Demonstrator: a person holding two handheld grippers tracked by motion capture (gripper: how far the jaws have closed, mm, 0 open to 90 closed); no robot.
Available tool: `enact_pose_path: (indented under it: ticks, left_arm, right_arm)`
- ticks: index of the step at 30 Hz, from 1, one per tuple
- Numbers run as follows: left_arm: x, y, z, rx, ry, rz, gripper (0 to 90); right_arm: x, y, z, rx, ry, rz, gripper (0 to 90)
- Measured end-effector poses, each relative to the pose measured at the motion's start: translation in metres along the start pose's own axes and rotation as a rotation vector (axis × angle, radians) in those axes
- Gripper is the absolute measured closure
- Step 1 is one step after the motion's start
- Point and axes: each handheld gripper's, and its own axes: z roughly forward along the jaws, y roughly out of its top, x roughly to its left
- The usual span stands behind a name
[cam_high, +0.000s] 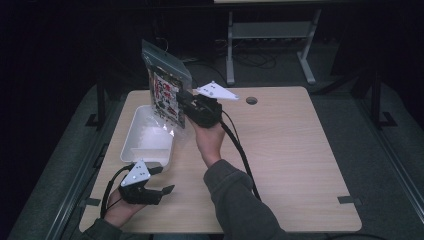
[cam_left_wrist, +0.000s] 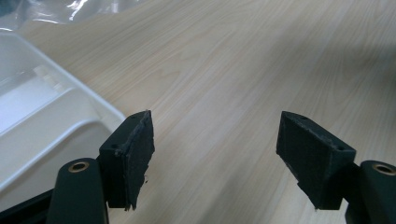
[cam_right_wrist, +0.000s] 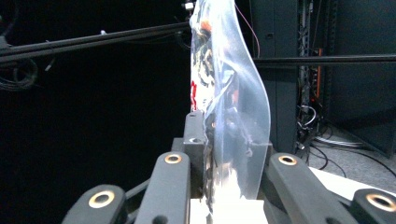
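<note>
Pale wood grain runs across the tabletop (cam_high: 280, 150), and nearest the person the left gripper (cam_high: 161, 180) rests low at the near left edge, its jaws spread wide with bare wood between them; in the left gripper view the two dark pads (cam_left_wrist: 135, 154) stand well apart and pinch nothing. Just beyond it, beside the left jaw, sits a white plastic tray (cam_high: 131, 131), its rim close to that gripper but not touched. Farther out, the right gripper (cam_high: 184, 102) is lifted above the tabletop, and its jaws are pressed together on a clear plastic bag (cam_high: 165, 85) with a red, white and black printed packet inside. The bag stands upright in the air over the far end of the tray, pinched at its lower right edge; in the right gripper view the bag (cam_right_wrist: 233, 102) rises straight up from between the jaws against the dark background.
</note>
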Motion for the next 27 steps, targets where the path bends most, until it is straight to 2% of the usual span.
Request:
enact_pose_path:
  ticks: [5, 9, 14, 24, 27]
  left_arm:
    - [0.004, -0.003, -0.004, -0.003, 0.008, -0.009, 27.1]
    - [0.005, -0.004, -0.003, -0.004, -0.003, -0.022, 27.1]
    - [0.005, -0.005, -0.003, 0.000, -0.003, -0.015, 27.1]
    - [0.005, -0.007, 0.002, 0.024, -0.019, -0.006, 27.3]
    - [0.006, -0.007, 0.002, 0.022, -0.022, -0.009, 27.3]
  right_arm:
    - [0.009, -0.003, 0.025, 0.011, -0.024, -0.002, 76.0]
    - [0.014, -0.008, 0.042, 0.013, -0.031, 0.006, 76.0]
    - [0.017, -0.018, 0.060, 0.028, -0.056, 0.014, 76.0]
    - [0.022, -0.041, 0.081, 0.064, -0.109, -0.016, 76.0]
    - [0.024, -0.046, 0.084, 0.063, -0.108, -0.001, 75.9]
